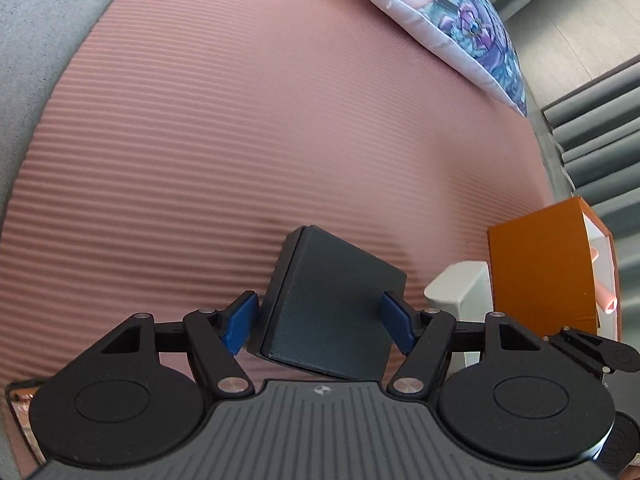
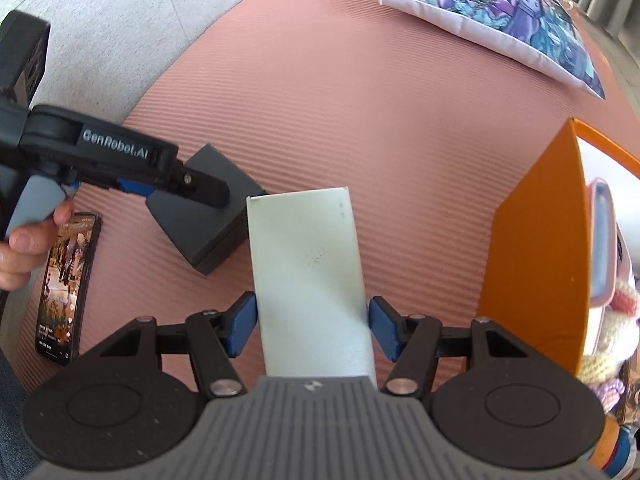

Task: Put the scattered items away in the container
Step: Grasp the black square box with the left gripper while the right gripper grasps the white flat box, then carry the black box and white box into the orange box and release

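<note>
A dark grey box [image 1: 332, 308] lies on the pink ribbed mat [image 1: 240, 140], tilted in the left wrist view. My left gripper [image 1: 318, 320] stands wide around it, blue pads beside its two sides and not pressing. The right wrist view shows the same box [image 2: 216, 236] under one of that gripper's fingers [image 2: 204, 192]. My right gripper [image 2: 312, 326] is shut on a tall white box [image 2: 308, 272], which is also seen from the left wrist as a white box [image 1: 456, 284]. The orange container [image 2: 532, 260] stands open just right of it.
A phone [image 2: 66, 284] with a lit screen lies on the mat's left edge, near a person's hand [image 2: 24, 248]. A printed pillow [image 2: 480, 12] rests at the mat's far side. Inside the container [image 1: 540, 272] are a pink-rimmed item [image 2: 600, 240] and a knitted toy [image 2: 616, 320]. Grey floor surrounds the mat.
</note>
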